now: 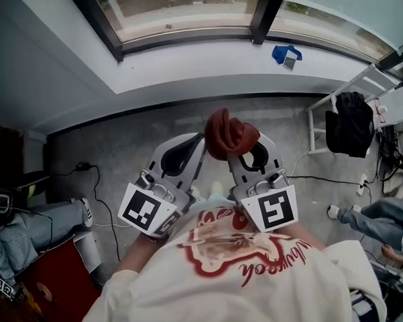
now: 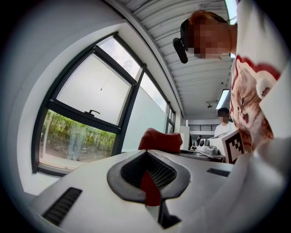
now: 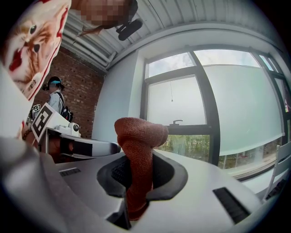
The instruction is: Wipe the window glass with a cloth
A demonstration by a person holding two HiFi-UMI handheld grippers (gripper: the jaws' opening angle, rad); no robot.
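At the far left a seated person's jeans-clad leg (image 1: 55,218) rests on the grey concrete floor (image 1: 122,146). Above, the dark-framed window glass (image 1: 183,9) runs along the top over a white sill (image 1: 205,64). The left gripper (image 1: 194,147) is held out in front of the person's chest with its jaws drawn together. A thin red sliver shows in the slot between them (whether that is a corner of the cloth cannot be told). Just beside its tip is the rust-red knitted cloth (image 1: 230,133), bunched into a knot well short of the glass. The right gripper (image 1: 249,152) has its jaws clenched on the cloth's lower part, so the fabric rises between them and bulges above their tips. The two grippers sit close together, angled toward each other. Further right a small blue object (image 1: 287,55) lies on the sill. A black garment (image 1: 348,122) hangs on a white rack (image 1: 318,107), and another person's legs (image 1: 375,220) are at the right edge.
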